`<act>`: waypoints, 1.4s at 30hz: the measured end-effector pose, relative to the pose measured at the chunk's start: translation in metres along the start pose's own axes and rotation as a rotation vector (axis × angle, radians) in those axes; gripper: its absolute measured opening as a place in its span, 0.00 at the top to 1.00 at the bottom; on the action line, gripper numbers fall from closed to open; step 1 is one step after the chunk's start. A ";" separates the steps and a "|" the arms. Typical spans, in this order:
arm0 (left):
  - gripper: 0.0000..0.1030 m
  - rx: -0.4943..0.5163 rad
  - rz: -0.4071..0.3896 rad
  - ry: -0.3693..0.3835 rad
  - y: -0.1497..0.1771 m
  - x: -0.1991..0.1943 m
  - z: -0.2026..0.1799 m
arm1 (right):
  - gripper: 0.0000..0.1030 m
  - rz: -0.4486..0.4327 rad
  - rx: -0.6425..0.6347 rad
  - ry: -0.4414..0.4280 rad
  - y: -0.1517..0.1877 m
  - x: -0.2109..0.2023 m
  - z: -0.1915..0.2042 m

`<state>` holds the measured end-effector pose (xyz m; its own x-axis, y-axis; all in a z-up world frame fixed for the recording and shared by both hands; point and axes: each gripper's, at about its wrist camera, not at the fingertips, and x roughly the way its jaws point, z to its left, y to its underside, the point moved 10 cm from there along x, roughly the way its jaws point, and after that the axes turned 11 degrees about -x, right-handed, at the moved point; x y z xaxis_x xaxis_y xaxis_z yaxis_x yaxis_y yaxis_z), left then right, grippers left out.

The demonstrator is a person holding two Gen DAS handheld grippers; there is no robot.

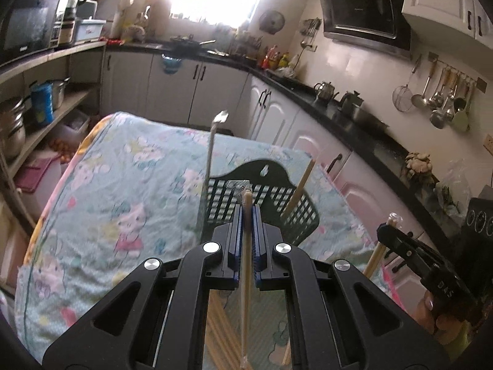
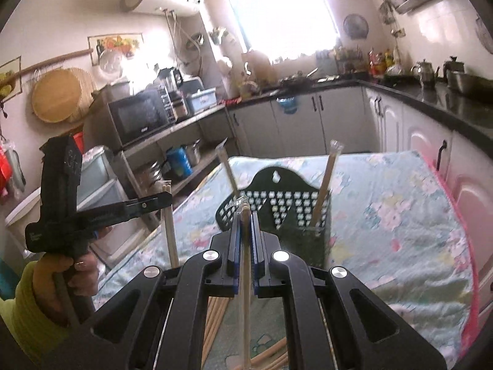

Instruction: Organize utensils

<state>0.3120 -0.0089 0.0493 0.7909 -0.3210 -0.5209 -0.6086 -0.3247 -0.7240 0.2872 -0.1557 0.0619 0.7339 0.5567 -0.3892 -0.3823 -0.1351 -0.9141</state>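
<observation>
A black perforated utensil holder [image 1: 277, 197] [image 2: 286, 212] stands on the table with the flowered cloth [image 1: 123, 191] [image 2: 394, 215]. Wrapped chopsticks [image 1: 300, 185] [image 2: 323, 185] stand in it, and a second wrapped pair [image 2: 228, 169] leans at its left side. My left gripper [image 1: 246, 212] is shut on a wrapped pair of chopsticks [image 1: 246, 265], held upright just in front of the holder. My right gripper [image 2: 246, 219] is shut on another wrapped pair [image 2: 245, 277], also just before the holder. Each gripper shows in the other's view [image 1: 389, 225] [image 2: 163, 199].
More loose chopsticks [image 1: 218, 333] [image 2: 222, 317] lie on the cloth below the grippers. Black counters with white cabinets [image 1: 277, 114] [image 2: 400, 123] run behind and to the right. Open shelves with pots and a microwave [image 1: 27, 24] [image 2: 138, 117] stand on the left.
</observation>
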 end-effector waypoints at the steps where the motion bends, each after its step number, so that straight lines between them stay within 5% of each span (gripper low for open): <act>1: 0.99 0.000 -0.003 0.005 -0.004 0.002 -0.004 | 0.94 -0.009 0.003 0.006 -0.002 -0.002 -0.003; 24: 0.99 0.041 -0.202 0.022 -0.098 0.026 -0.064 | 0.94 -0.122 0.001 0.058 -0.066 0.008 -0.039; 42: 0.99 0.020 -0.285 -0.004 -0.114 0.066 -0.062 | 0.94 -0.234 0.026 0.140 -0.122 0.016 -0.076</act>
<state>0.4303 -0.0480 0.1254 0.9302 -0.2158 -0.2970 -0.3605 -0.3839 -0.8501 0.3883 -0.1922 0.1589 0.8737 0.4513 -0.1814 -0.2063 0.0061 -0.9785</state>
